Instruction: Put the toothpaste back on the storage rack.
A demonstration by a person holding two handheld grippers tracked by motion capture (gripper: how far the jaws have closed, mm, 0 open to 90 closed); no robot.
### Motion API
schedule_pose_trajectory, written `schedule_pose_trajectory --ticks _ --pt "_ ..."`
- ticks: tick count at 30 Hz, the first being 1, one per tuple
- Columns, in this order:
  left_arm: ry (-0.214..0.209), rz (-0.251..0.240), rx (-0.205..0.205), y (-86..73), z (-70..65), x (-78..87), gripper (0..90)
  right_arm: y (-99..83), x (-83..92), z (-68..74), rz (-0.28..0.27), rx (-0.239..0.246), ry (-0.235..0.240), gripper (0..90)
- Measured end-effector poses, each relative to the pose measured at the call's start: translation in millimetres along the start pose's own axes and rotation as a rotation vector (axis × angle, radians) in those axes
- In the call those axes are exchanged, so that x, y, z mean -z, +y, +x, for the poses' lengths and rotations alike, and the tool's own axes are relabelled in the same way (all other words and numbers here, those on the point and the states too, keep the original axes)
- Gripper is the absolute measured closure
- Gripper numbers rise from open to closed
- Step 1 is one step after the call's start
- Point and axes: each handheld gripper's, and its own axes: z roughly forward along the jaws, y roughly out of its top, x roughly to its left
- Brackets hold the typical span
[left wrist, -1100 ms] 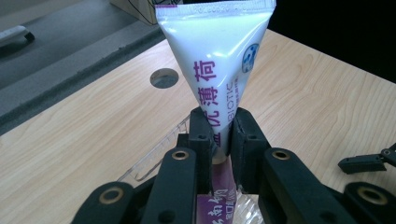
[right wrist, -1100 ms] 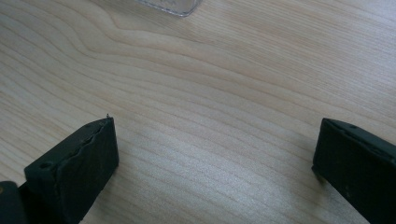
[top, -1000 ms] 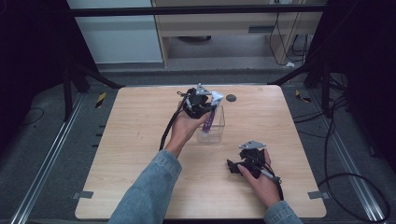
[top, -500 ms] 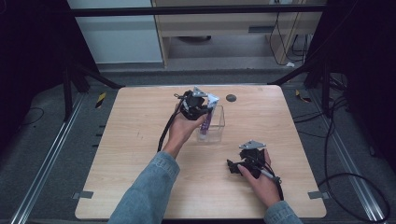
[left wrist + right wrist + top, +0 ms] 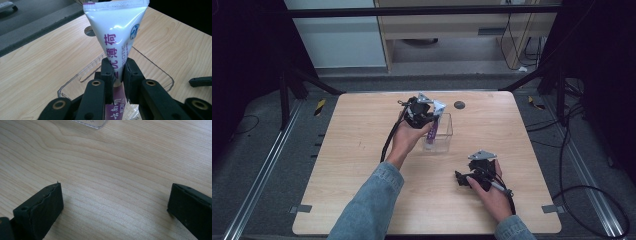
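The left hand-held gripper (image 5: pixel 428 119) has its jaws pressed on a white tube (image 5: pixel 117 37) with purple printing, probably toothpaste. The grip is low on the body, the flat crimped end points away from the gripper's camera, and the tube is above a clear plastic box (image 5: pixel 446 131) that stands on the wooden desk (image 5: pixel 352 150). In the high view the lower, purple part of the tube seems to be already inside the box.

The step in hand, as I judge it, is to put the tube into this box. To do it well, the gripper should keep the tube in line with the long side of the box and lower it until its lower end rests on the bottom or against a wall. The jaws should open only then, so the tube does not fall over the rim. A light box like this can slide if the tube pushes on its wall, so the descent should be slow and straight.

The right hand-held gripper (image 5: pixel 469 176) waits near the front edge of the desk, well apart from the box. Its jaws stand wide and nothing is between them; in the right gripper view one sees bare wood and one corner of the box (image 5: pixel 90 123).

Some things are hard to make out. The cap end of the tube is hidden behind the left jaws, so I cannot tell if it touches the bottom. The walls of the box are almost invisible. The small dark round spot (image 5: pixel 459 105) behind the box may be a hole in the desk.
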Motion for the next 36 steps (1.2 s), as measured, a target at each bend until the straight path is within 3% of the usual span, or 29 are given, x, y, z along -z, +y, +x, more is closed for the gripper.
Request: schedule_pose_trajectory --ticks 14,36 --pt "0.000 0.037 0.012 7.2 2.6 -5.0 78.9 0.0 0.0 0.0 0.000 -0.001 0.000 0.4" --pt "0.002 0.050 0.014 13.0 -0.4 -16.3 78.8 0.1 0.1 -0.1 0.000 0.001 0.000 0.4"
